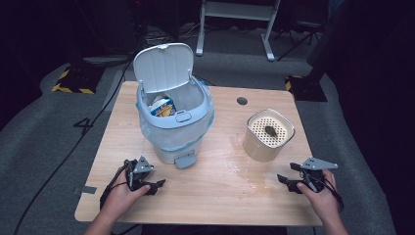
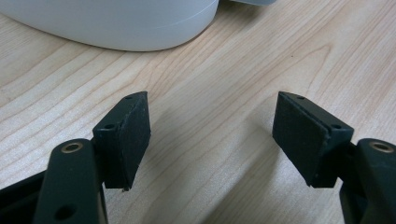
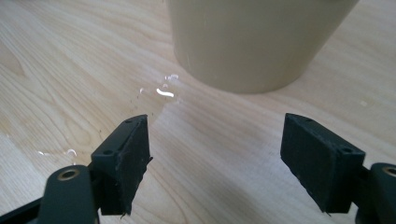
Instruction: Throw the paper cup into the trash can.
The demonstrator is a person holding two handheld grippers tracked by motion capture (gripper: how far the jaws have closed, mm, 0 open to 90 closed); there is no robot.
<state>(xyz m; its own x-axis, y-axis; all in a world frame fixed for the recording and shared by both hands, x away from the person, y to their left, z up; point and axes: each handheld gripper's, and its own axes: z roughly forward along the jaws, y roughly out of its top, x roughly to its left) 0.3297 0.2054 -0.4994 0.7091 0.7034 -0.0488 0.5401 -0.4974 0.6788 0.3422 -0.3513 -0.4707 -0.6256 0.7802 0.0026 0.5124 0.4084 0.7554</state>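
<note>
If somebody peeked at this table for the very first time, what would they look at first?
Probably the white trash bin at the back left of the table, its lid flipped up, a plastic bag lining it and a small carton inside. Next, the beige container to its right, with a dark lump on its holed top. Near the front edge, both grippers rest open and empty.

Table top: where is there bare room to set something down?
Bare wood lies between the bin and the beige container, though wet spots mark it near the container, and along the near edge between the left tool and right tool. The back-left corner is crowded.
</note>
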